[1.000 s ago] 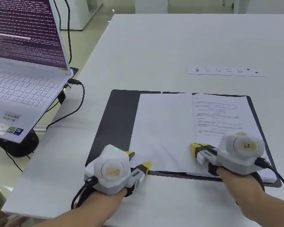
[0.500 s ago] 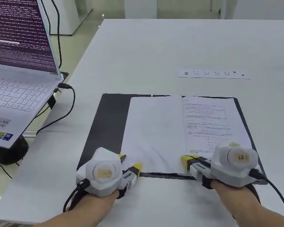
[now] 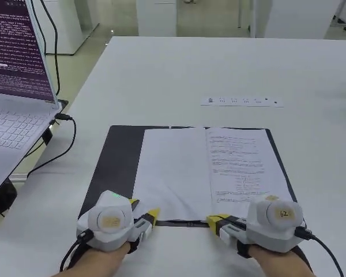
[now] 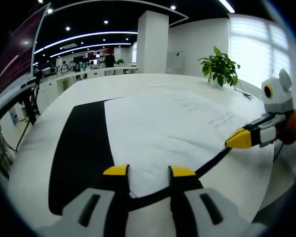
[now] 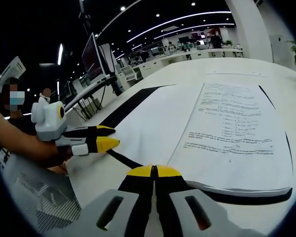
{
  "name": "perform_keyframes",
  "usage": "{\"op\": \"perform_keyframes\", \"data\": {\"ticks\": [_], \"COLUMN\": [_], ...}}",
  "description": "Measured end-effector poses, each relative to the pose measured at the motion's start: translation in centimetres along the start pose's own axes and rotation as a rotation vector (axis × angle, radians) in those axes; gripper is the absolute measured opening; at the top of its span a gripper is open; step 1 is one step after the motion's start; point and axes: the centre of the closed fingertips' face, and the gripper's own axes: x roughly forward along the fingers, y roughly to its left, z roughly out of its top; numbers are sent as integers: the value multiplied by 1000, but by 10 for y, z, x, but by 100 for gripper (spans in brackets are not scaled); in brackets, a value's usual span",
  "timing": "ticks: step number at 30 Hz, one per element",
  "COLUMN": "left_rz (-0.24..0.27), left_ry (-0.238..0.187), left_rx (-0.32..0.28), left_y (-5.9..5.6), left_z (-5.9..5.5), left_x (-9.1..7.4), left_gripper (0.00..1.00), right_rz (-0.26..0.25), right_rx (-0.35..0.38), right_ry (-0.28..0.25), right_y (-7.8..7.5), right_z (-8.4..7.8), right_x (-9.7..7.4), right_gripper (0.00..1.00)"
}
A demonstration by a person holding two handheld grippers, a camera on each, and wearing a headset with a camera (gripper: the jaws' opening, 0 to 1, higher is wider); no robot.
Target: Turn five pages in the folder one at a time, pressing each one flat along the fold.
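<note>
Folder (image 3: 118,167) lies open on the surface (image 3: 219,63), blank page (image 3: 173,173) left, printed page (image 3: 242,167) right. Left gripper (image 3: 143,208) jaws apart, right gripper (image 3: 214,221) jaws together, both at near edge, gripping nothing. Turn count unclear; next page not yet lifted.

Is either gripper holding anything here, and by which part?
Nothing is held. The left gripper is open at the near edge of the folder; the right gripper is shut, empty, at that edge too.
</note>
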Motion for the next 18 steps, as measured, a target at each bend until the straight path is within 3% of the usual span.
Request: {"op": "perform_keyframes", "data": {"ticks": [5,12,15,18], "left_rz": [1,-9,-35,-49], "left_ry": [3,25,49,105], "left_rx": [6,-15,-36,-34], "left_y": [0,-2,-9,-14], "left_z": [0,1,3,2], "left_x": [0,1,1,0], "left_gripper": [30,32,40,44], "right_rz": [35,66,72,67], "right_rx": [17,39,55,53], "right_ry": [29,-2,-17,-26], "right_y": [8,21,25,26], "right_z": [-8,9,18,24], "right_x": [-7,-24,-34,-43], "right_gripper": [0,0,0,0]}}
